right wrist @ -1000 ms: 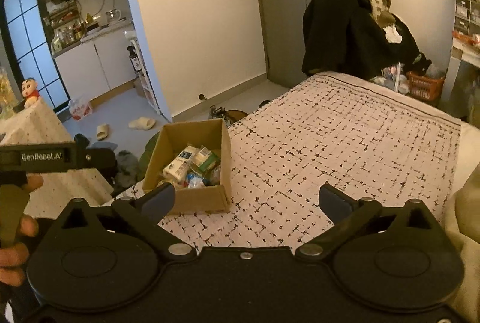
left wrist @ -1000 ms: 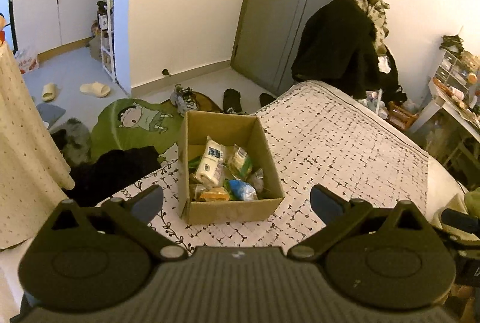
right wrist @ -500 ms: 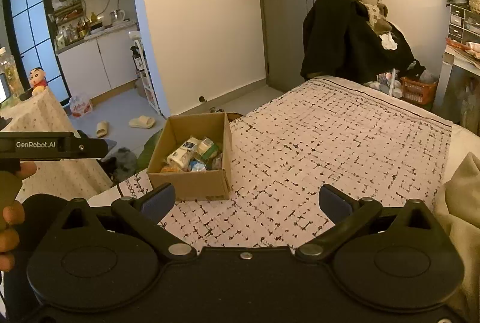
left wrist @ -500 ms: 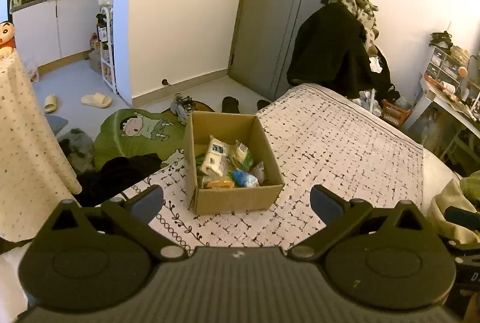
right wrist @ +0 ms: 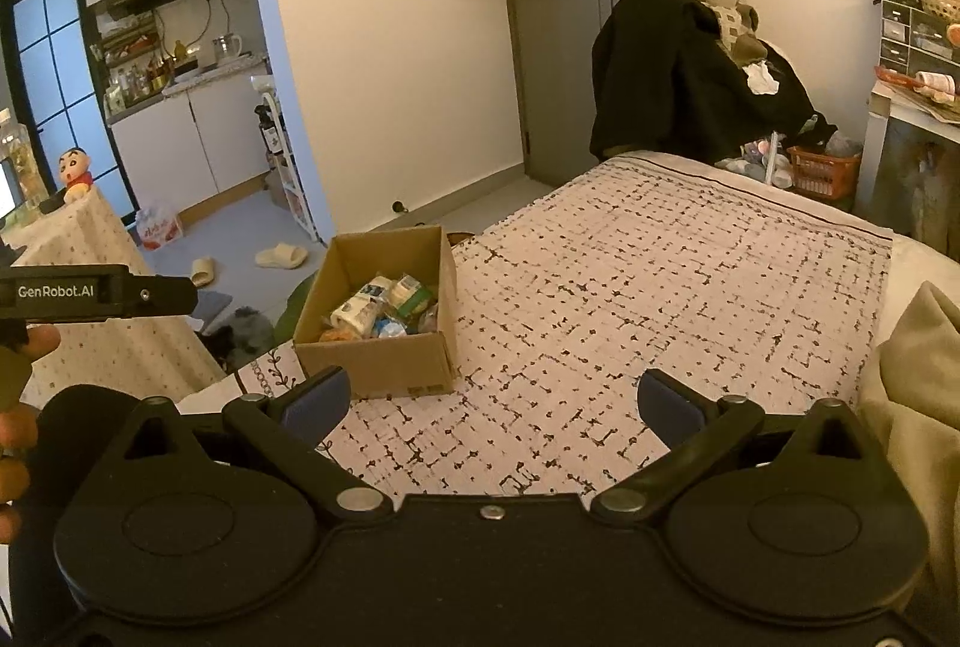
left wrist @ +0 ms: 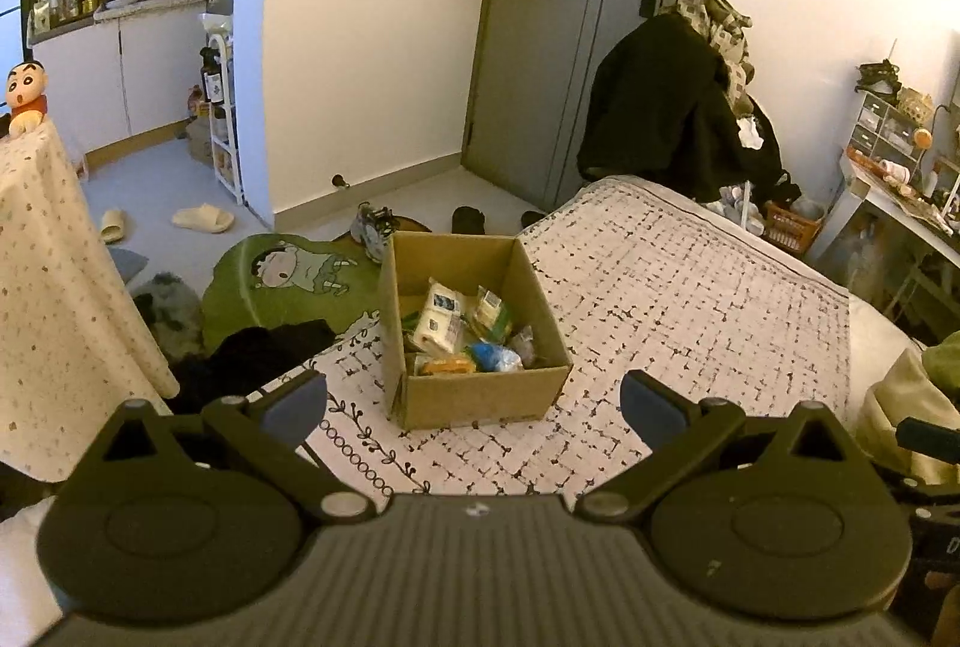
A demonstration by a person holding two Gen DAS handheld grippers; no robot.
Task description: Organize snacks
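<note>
An open cardboard box [left wrist: 480, 398] stands near the corner of the patterned bed cover [left wrist: 690, 323]. Several snack packs [left wrist: 444, 323] lie piled inside it, white, green, blue and orange. In the right wrist view the same box [right wrist: 378, 362] sits left of centre with its snacks [right wrist: 378, 311] showing. My left gripper [left wrist: 474, 407] hovers open in front of the box, nothing between its fingers. The right gripper [right wrist: 492, 404] is open too, further right over the bed cover [right wrist: 660, 299], and holds nothing.
A cloth-draped table [left wrist: 54, 299] with a cartoon doll [left wrist: 24, 92] stands at the left. Dark clothes [left wrist: 252, 353], a green rug [left wrist: 282, 275], shoes and slippers lie on the floor. A coat-laden chair [left wrist: 672, 107], a door and a cluttered desk [left wrist: 888, 191] line the far side. A beige blanket [right wrist: 918, 395] lies at right.
Both grippers have pulled back and risen, so the box looks smaller and further off. The jaws stay open. The box and snacks have not moved.
</note>
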